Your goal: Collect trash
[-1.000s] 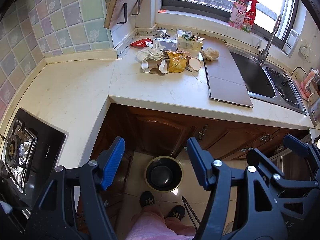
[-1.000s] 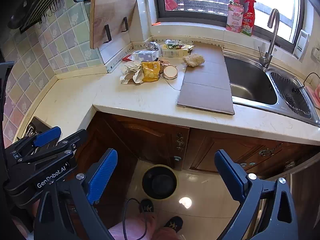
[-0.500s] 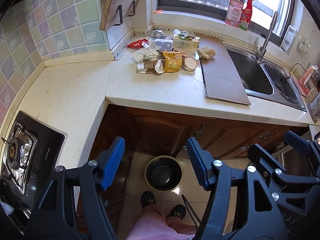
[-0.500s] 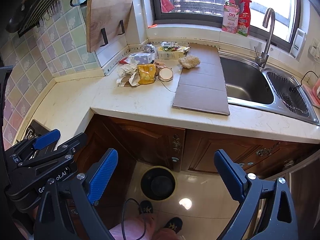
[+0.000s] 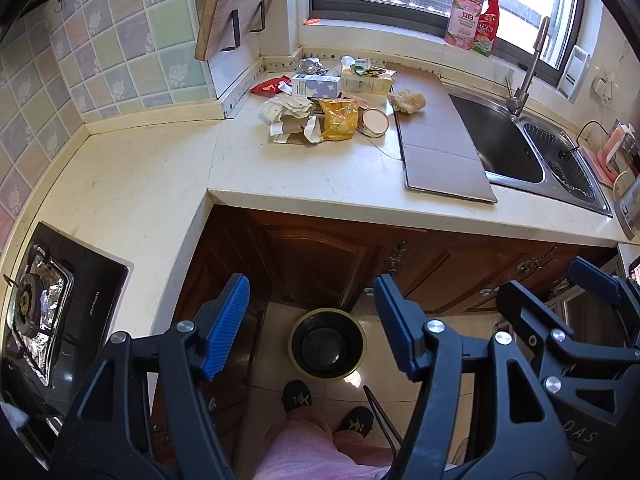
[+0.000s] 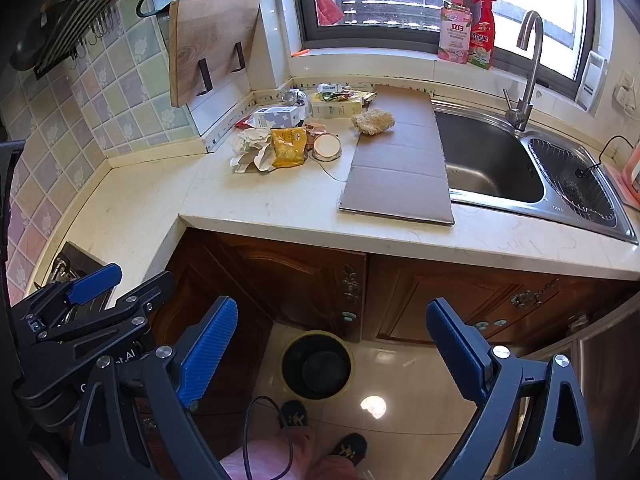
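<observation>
A pile of trash lies on the far corner of the countertop: a yellow snack bag (image 5: 339,120) (image 6: 287,146), crumpled white paper (image 5: 286,109) (image 6: 250,144), a white-and-blue carton (image 5: 316,84) (image 6: 278,116), a round white lid (image 5: 374,122) (image 6: 327,147) and a red wrapper (image 5: 270,86). A round black bin (image 5: 327,344) (image 6: 318,365) stands on the floor by the cabinets. My left gripper (image 5: 312,326) and right gripper (image 6: 332,354) are both open and empty, held above the bin, well short of the pile.
A flat brown cardboard sheet (image 5: 438,136) (image 6: 400,160) with a tan sponge (image 6: 373,121) lies beside the steel sink (image 6: 492,164). A gas stove (image 5: 44,300) is at the left. The person's feet (image 5: 326,408) stand by the bin. Bottles (image 6: 466,28) sit on the windowsill.
Both grippers have drawn back and slightly up, so the counter and trash pile look a little farther. Both jaws stay open.
</observation>
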`<state>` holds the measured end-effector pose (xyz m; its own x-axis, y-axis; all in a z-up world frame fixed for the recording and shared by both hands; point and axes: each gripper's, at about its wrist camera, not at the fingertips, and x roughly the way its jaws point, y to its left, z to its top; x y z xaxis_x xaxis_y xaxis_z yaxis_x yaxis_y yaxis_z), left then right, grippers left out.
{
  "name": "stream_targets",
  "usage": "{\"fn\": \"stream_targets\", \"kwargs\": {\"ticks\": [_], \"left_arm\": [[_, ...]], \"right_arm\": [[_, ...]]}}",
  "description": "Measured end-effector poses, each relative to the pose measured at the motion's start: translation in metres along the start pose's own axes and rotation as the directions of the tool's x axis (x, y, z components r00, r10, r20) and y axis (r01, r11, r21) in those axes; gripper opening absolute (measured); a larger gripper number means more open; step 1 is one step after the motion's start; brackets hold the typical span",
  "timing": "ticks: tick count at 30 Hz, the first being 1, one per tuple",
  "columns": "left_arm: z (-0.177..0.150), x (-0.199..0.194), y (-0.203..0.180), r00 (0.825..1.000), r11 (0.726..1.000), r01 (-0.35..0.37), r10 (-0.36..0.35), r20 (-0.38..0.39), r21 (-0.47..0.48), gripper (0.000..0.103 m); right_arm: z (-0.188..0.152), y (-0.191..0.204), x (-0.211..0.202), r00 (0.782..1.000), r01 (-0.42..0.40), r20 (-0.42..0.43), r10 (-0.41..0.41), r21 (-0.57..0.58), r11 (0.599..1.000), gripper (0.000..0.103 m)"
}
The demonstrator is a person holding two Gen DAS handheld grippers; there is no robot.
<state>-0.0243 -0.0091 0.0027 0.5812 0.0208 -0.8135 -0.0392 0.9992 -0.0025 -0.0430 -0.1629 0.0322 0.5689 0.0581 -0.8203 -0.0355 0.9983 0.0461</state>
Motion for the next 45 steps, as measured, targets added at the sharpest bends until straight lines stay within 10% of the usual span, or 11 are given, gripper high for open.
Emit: {"fn": "stream_targets", "kwargs": {"ticks": [45], "left_arm": [[0.025,0.01,-0.005,1.0,0.998,0.019,-0.019,-0.012,0.056,0.061]], "right_arm": [[0.019,-0.011,0.01,1.0,0.016,-0.013,-0.016,0.044,0.999,0.089]]}}
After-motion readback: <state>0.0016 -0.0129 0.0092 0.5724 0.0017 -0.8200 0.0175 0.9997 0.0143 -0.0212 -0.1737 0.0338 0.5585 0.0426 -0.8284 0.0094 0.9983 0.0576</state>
